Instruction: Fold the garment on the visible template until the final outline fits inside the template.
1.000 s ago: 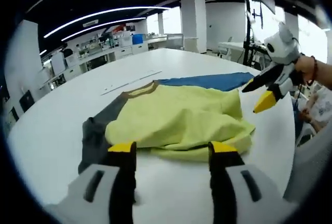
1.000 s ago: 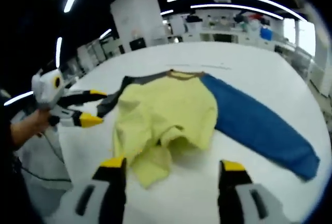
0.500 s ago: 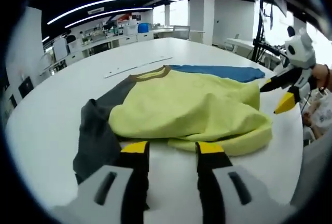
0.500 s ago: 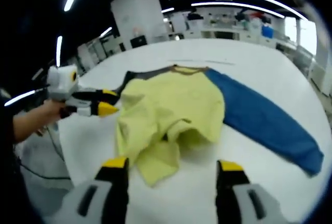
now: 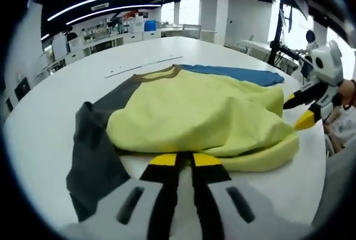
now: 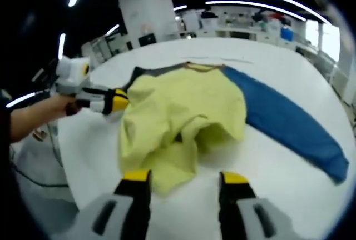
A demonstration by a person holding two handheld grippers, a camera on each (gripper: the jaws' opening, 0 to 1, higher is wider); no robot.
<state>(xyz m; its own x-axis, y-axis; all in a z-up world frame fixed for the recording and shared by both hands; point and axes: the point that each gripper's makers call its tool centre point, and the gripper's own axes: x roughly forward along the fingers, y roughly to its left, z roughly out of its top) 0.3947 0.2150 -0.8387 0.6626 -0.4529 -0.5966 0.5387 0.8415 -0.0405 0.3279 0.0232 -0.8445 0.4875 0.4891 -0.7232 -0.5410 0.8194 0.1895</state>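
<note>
A long-sleeved garment lies bunched on the white table: yellow body, dark grey sleeve, blue sleeve. My left gripper has its jaws nearly together at the near yellow hem, pinching the fabric edge. In the right gripper view the left gripper sits at the left edge of the yellow body. My right gripper is open, its jaws on either side of a folded yellow flap. It also comes into the left gripper view, the right gripper beside the garment's right edge. The blue sleeve stretches out to the right.
A thin pale strip lies on the table beyond the collar. A person's hand holds the left gripper over the table's left edge, where cables hang below. Lab benches and a white pillar stand far behind.
My left gripper moved up to the yellow hem and its jaws closed from wide apart to nearly together. My right gripper came closer to the folded flap and its jaws narrowed a little.
</note>
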